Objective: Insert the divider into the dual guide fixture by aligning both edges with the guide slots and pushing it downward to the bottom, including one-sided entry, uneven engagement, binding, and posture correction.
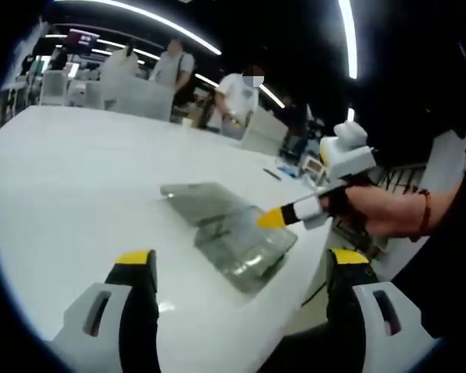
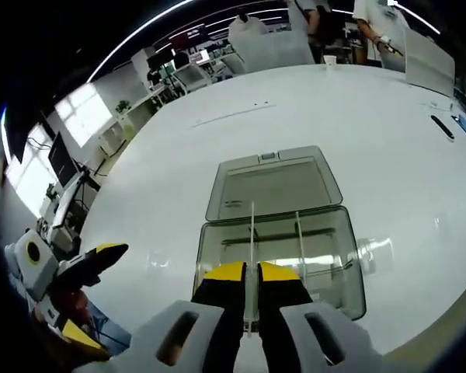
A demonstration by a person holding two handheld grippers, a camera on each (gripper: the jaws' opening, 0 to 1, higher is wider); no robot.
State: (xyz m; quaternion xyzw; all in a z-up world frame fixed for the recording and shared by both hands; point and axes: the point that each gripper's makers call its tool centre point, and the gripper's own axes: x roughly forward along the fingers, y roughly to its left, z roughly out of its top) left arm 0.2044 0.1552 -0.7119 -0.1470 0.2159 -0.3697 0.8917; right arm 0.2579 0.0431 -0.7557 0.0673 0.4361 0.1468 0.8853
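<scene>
A clear plastic box, the guide fixture (image 2: 326,256), lies on the white table (image 2: 334,109) with its hinged lid (image 2: 272,183) folded flat behind it. My right gripper (image 2: 253,272) is shut on a thin clear divider (image 2: 252,225), seen edge-on and standing upright over the box's middle. A second thin upright line (image 2: 297,233) shows just to its right inside the box. In the left gripper view the box (image 1: 241,249) sits near the table's edge, and the right gripper (image 1: 272,219) reaches it from the right. My left gripper (image 1: 242,258) is open, short of the box, holding nothing.
The box is close to the table's near edge (image 2: 419,330). A dark pen-like object (image 2: 443,128) and a small cup (image 2: 328,60) lie farther off. People (image 1: 237,97) stand beyond the table's far side by white partitions. The left gripper (image 2: 93,291) hangs off the table's lower left.
</scene>
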